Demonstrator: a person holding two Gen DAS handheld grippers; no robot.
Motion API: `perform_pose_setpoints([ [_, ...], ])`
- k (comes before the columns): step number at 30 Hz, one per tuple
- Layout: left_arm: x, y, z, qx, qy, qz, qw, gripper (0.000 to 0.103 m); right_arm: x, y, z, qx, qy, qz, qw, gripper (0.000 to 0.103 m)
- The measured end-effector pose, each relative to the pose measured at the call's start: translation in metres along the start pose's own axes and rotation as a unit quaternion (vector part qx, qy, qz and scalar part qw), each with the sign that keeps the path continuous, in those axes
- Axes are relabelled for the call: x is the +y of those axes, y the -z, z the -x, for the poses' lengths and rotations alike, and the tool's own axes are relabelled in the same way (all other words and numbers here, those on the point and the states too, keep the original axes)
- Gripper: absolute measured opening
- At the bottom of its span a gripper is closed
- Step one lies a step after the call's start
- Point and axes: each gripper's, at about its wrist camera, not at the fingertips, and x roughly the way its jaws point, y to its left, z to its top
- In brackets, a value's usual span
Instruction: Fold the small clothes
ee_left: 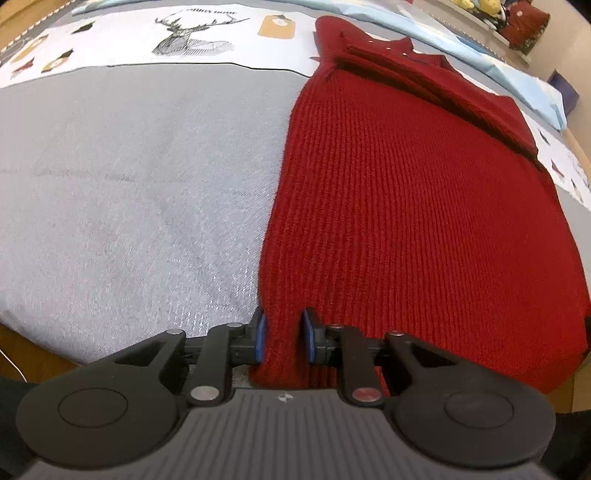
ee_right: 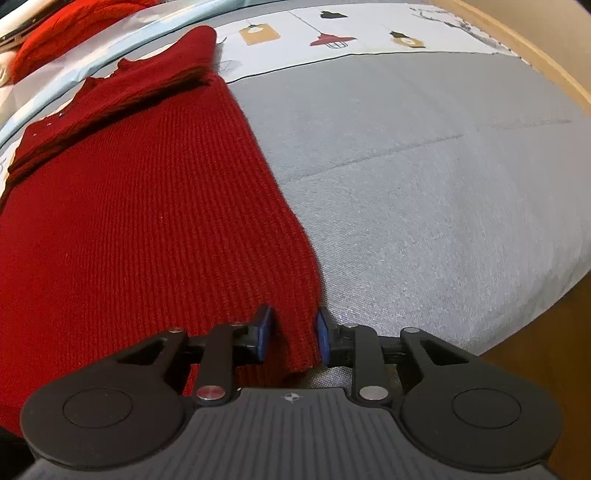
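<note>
A dark red ribbed knit sweater (ee_left: 406, 221) lies flat on a grey mat (ee_left: 129, 203), collar at the far end and its sleeves folded across the chest. My left gripper (ee_left: 284, 334) is shut on the sweater's near left hem corner, the fabric pinched between its blue pads. In the right wrist view the same sweater (ee_right: 147, 221) fills the left side. My right gripper (ee_right: 293, 334) is shut on the near right hem corner, where a fold of knit stands between the pads. Both grippers point steeply down at the near edge.
Past the grey mat (ee_right: 443, 184) lies a white printed cloth (ee_left: 184, 37) with a deer and lamp pictures. A light blue sheet (ee_left: 517, 74) runs behind the collar. More red fabric (ee_right: 55, 33) sits at the far back. A wooden table edge (ee_right: 535, 48) borders the right.
</note>
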Motion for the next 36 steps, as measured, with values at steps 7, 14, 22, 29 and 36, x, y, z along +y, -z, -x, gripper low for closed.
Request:
perform_pose_setpoints([
  [7, -0.006, 0.004, 0.007, -0.008, -0.006, -0.02, 0.9997, 0.014, -0.002, 0.005, 0.012, -0.029, -0.01, 0.001, 1.0, 0.017],
  [14, -0.005, 0.006, 0.011, -0.009, -0.005, -0.019, 0.9998, 0.014, 0.001, 0.01, 0.023, -0.045, -0.015, 0.011, 0.999, 0.016],
  [22, -0.003, 0.003, 0.003, 0.004, 0.003, -0.015, 0.9999, 0.022, 0.003, 0.009, 0.007, -0.003, 0.003, 0.02, 1.0, 0.038],
  [29, -0.005, 0.003, 0.002, 0.001, 0.002, -0.024, 0.9997, 0.017, 0.004, 0.007, 0.006, -0.002, -0.006, 0.025, 1.0, 0.023],
  [36, -0.014, 0.007, 0.018, -0.027, -0.009, -0.047, 0.9985, 0.011, 0.008, 0.01, 0.019, -0.032, -0.021, 0.035, 0.999, 0.018],
])
